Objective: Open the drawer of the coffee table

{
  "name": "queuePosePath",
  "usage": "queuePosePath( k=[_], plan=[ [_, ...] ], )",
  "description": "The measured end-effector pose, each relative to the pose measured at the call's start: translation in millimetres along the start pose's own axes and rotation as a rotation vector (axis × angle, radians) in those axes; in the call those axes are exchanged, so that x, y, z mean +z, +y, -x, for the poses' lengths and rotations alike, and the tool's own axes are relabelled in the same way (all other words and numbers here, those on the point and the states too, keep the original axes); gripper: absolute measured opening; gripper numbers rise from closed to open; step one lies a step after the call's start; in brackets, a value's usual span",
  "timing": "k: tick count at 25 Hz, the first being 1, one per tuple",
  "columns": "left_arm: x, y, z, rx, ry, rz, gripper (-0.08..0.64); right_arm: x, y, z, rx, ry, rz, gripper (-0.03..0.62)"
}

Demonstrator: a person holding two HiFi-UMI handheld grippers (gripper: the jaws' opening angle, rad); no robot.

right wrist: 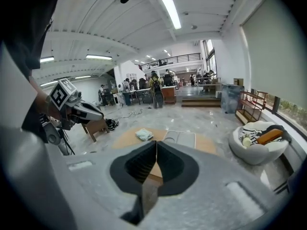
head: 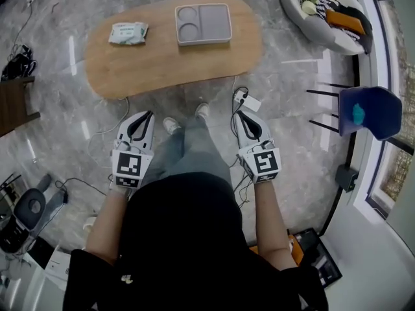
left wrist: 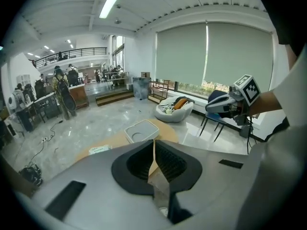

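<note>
A low oval wooden coffee table (head: 162,60) stands on the marble floor ahead of the person's feet; no drawer shows from above. The table (left wrist: 112,141) shows past the left jaws and again as the table (right wrist: 127,137) past the right jaws. My left gripper (head: 148,115) is shut and empty, held short of the table's near edge on the left. My right gripper (head: 239,113) is shut and empty too, short of the near edge on the right. In the left gripper view the right gripper (left wrist: 208,108) shows at the right; in the right gripper view the left gripper (right wrist: 98,115) shows at the left.
On the table lie a grey tray (head: 203,23) and a pack of wipes (head: 128,32). A white power strip with cables (head: 248,100) lies on the floor by the right gripper. A blue chair (head: 366,112) and a round cushion bed (head: 324,8) stand at the right.
</note>
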State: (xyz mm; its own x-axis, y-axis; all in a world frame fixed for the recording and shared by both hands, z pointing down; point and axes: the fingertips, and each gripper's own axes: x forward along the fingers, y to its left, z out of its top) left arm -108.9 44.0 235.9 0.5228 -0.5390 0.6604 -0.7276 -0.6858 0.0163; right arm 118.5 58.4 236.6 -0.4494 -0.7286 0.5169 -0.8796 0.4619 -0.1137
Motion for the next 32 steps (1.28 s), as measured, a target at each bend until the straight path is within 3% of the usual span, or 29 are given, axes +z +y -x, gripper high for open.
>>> queuePosePath(
  k=[10, 12, 16, 23, 32],
  plan=[
    [-49, -6, -88, -0.038, 0.080, 0.019, 0.017, -58, -78, -31, -0.088, 0.097, -0.015, 0.005],
    [-62, -4, -105, -0.039, 0.098, 0.032, 0.035, -74, -93, -41, -0.100, 0.127, -0.021, 0.057],
    [-93, 1, -139, -0.041, 0.139, 0.074, 0.090, -110, -119, -60, -0.111, 0.199, -0.019, 0.072],
    [-149, -1, -195, -0.058, 0.197, 0.097, 0.124, -174, -153, -104, -0.101, 0.311, 0.022, 0.196],
    [-245, -10, -272, -0.084, 0.310, 0.173, 0.204, -272, -177, -156, -0.038, 0.447, 0.049, 0.295]
  ],
)
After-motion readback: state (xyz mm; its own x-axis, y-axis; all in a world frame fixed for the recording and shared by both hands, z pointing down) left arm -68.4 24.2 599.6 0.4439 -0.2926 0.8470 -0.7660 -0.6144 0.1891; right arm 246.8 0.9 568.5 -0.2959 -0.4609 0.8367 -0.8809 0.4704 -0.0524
